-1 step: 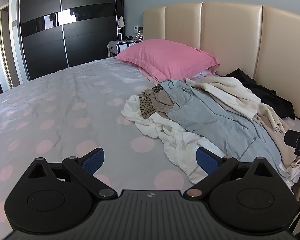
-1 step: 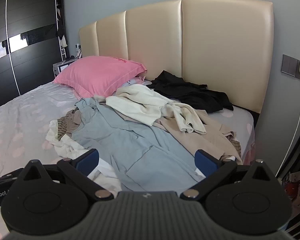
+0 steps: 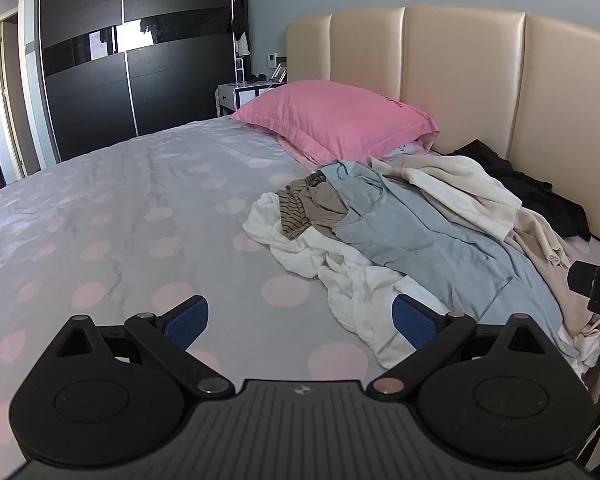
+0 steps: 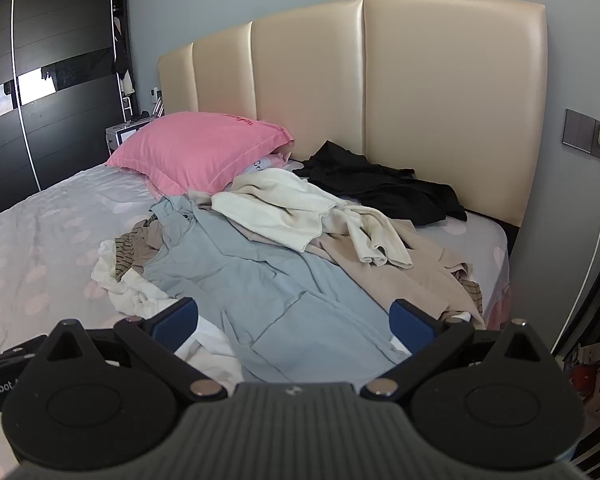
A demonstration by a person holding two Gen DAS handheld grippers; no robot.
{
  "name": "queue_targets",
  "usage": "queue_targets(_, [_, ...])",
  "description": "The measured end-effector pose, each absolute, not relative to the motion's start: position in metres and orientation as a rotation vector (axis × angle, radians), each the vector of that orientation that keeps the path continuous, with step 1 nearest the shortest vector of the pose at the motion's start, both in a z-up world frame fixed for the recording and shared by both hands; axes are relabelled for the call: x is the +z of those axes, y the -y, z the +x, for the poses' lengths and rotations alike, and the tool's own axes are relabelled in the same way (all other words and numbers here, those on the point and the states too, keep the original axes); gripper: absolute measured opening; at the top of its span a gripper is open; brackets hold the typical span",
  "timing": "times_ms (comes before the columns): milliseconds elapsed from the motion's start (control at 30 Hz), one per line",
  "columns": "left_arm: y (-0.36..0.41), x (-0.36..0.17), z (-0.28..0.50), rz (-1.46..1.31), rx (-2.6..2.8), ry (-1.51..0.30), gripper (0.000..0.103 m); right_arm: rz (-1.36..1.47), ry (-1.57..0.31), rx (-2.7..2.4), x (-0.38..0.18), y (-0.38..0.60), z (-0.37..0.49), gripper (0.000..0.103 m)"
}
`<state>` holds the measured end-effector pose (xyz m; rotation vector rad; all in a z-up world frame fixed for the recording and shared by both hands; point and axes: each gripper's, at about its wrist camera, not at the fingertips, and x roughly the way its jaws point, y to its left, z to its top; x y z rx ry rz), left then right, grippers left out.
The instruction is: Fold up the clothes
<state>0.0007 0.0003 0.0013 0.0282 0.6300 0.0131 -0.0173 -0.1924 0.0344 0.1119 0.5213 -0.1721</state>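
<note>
Clearly at the very start: nothing folded yet. Clothes pile (image 4: 284,248) heaped just beside the pink pillow (image 4: 200,148). Left tool (image 3: 300,320) and right tool (image 4: 294,320) both wide apart, holding nothing. Next: choose the top blue garment (image 4: 260,280), pinch one edge.

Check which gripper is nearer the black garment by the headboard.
Right. The right gripper hangs over the pile's near edge, facing the black garment. The left gripper sits farther left over bare sheet.

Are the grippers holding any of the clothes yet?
No. The left gripper and right gripper are both open, empty, above the clothes pile.
</note>
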Motion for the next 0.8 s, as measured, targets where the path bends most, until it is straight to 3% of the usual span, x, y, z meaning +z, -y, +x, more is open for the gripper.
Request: queue_targets(800, [0.001, -0.008, -0.001, 0.007, 0.025, -0.65, 0.1, 0.139, -0.529, -0.171, 0.034, 0.194, -0.017, 0.102])
